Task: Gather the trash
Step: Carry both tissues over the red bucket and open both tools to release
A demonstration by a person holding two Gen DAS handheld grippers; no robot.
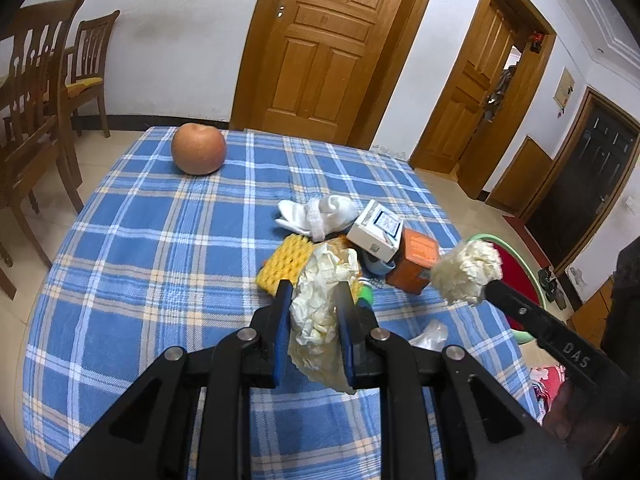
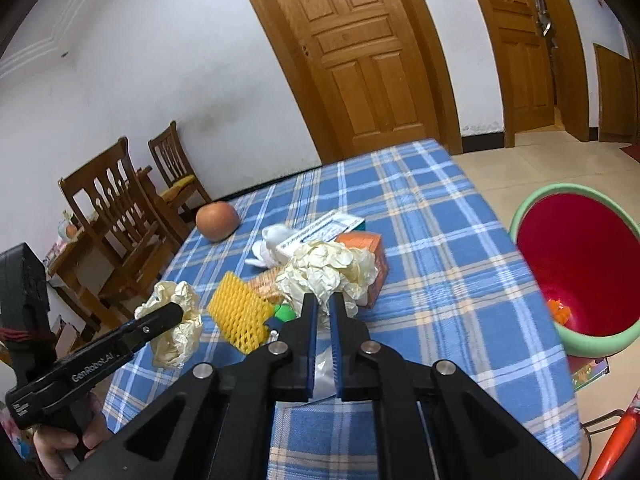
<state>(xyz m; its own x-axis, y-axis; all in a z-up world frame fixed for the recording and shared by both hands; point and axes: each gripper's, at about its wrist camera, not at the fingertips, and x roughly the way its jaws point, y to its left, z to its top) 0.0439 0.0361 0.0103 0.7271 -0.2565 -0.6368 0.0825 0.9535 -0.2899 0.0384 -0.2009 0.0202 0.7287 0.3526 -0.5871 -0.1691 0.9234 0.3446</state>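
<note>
Two wads of crumpled cream paper are up off the blue plaid tablecloth (image 1: 120,248), one in each of my tongs. Far left, beyond the table edge, stand the wooden chairs (image 1: 36,92), and on the cloth near that side sits a round orange-brown fruit (image 1: 199,149), well apart from everything else. Next comes my left gripper (image 1: 314,296), its jaws pinched tight on the first paper wad (image 1: 320,300), which bulges above and hangs below the blue pads. Just beyond it lies the heap: a yellow foam net (image 1: 285,264), white socks (image 1: 316,212), a white carton (image 1: 376,230) and an orange box (image 1: 416,266), all touching or overlapping one another. A bit of green shows beside the net; I cannot tell what it is. Then my right gripper (image 2: 325,300), closed all the way on the second paper wad (image 2: 328,270), which it holds in front of the orange box. Farthest right, on the floor past the table, is the green-rimmed red bin (image 2: 576,268) with some orange scraps in its bottom.
</note>
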